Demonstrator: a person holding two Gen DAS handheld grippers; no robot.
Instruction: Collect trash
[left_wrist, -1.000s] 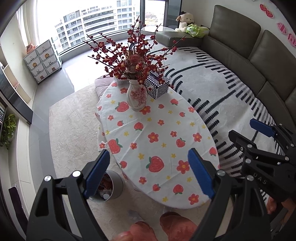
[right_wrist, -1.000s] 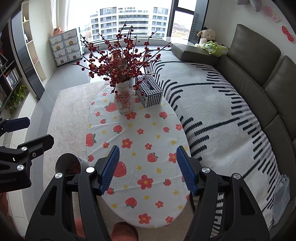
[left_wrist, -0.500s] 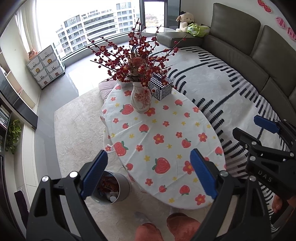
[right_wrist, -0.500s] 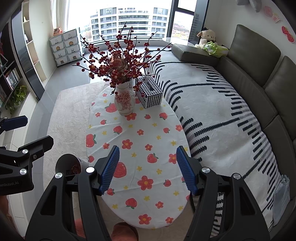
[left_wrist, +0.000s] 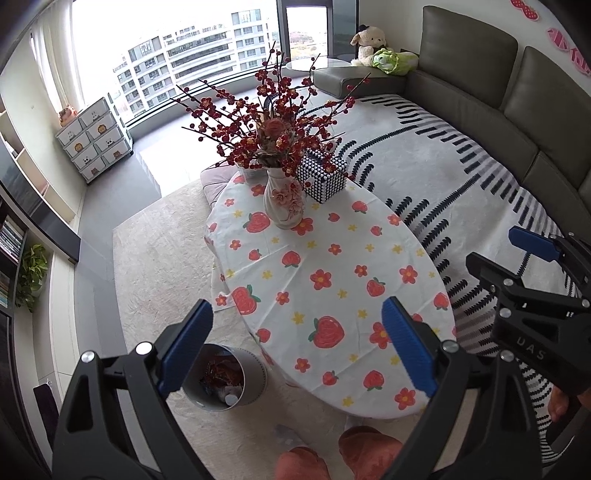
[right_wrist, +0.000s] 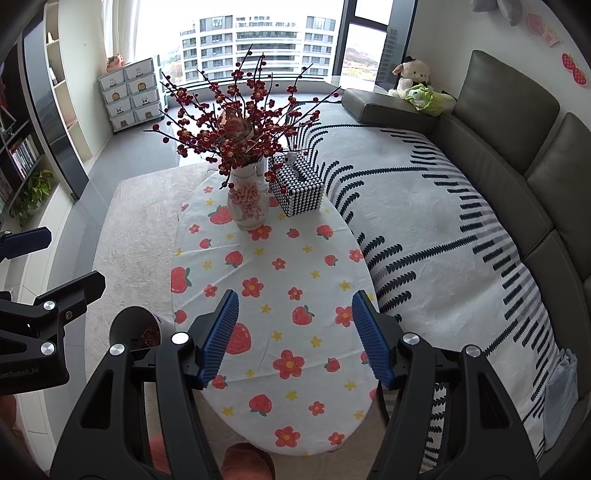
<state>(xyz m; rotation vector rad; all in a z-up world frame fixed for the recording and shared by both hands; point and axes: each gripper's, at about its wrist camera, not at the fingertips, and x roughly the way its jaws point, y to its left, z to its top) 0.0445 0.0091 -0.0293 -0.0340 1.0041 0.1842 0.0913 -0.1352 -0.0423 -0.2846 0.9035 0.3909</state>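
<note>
While both grippers hang over the near end of the oval table (left_wrist: 332, 280), the left gripper (left_wrist: 295, 347) shows the widest gap: its jaws have just been opening further than a second ago, with nothing between the blue pads, only the strawberry cloth seen beyond. The right gripper (right_wrist: 293, 336) keeps the same moderate gap as before, likewise empty, and appears at the right edge of the left view. The bin (left_wrist: 225, 376) stands on the beige rug just left of the table's near end, below the left pad; it holds reddish wrappers and a small white item. In the left view the bin now lies further right and clearer of the pad than a second ago, and the whole scene sits slightly shifted; the right view is unchanged, with the bin (right_wrist: 135, 330) partly hidden behind the left finger. At the far end, vase (left_wrist: 282, 201) and studded tissue box (left_wrist: 323, 177) stand close together, unmoved. Two pink slippers (left_wrist: 354, 456) show at the bottom edge
</note>
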